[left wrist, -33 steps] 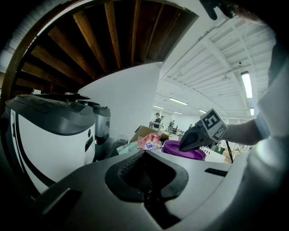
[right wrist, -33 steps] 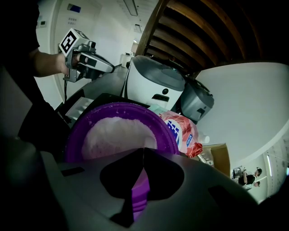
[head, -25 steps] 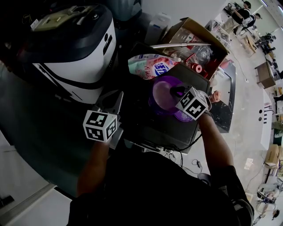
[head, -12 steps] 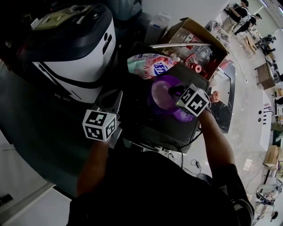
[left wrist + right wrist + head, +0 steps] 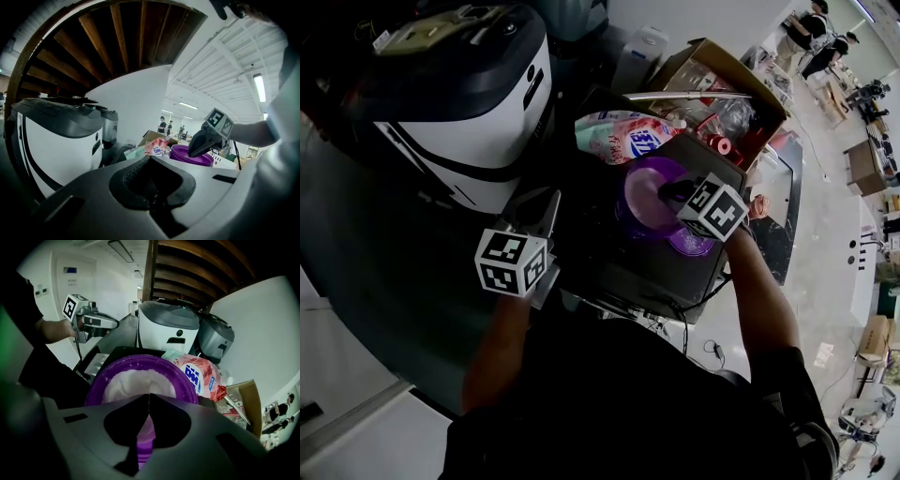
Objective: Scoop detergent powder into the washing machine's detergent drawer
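The right tool [image 5: 149,398] is clenched on the handle of a purple scoop [image 5: 140,448], tips dipped over the near rim of the purple bowl [image 5: 97,385], just above the white detergent powder [image 5: 136,380] filling it. The left tool [image 5: 542,212] hangs clenched and empty, left of the bowl and apart from it. Behind the bowl lies a pink detergent bag [image 5: 623,136]; the washing machine [image 5: 469,103] stands to its far left.
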Motion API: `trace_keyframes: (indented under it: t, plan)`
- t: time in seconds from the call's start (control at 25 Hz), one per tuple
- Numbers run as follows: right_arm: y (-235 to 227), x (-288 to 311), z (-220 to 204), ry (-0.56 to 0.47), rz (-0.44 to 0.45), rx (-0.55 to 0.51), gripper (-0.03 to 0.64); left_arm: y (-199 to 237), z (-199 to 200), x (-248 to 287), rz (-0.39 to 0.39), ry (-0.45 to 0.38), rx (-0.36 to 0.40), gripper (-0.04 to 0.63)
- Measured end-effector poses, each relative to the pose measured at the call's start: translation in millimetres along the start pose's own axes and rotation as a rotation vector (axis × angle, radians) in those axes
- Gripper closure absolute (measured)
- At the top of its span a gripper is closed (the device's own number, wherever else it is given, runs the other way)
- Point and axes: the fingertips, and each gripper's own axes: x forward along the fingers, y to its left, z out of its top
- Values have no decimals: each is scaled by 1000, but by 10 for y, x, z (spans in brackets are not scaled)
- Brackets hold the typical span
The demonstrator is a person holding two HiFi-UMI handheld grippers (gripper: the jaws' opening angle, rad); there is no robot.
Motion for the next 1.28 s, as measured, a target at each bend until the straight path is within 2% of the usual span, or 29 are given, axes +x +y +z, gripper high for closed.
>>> trace_keyframes:
  t: [0.28, 0.96, 1.28]
  plan:
    - [60, -46, 68, -35, 62, 43, 595, -10, -26, -41, 7, 2, -4, 588]
    - [281, -32, 87, 28, 185, 2, 595, 3, -23, -84, 19, -2, -10, 588]
    - [318, -63, 132, -24, 243, 74, 595, -6, -38, -65, 10, 1, -12, 588]
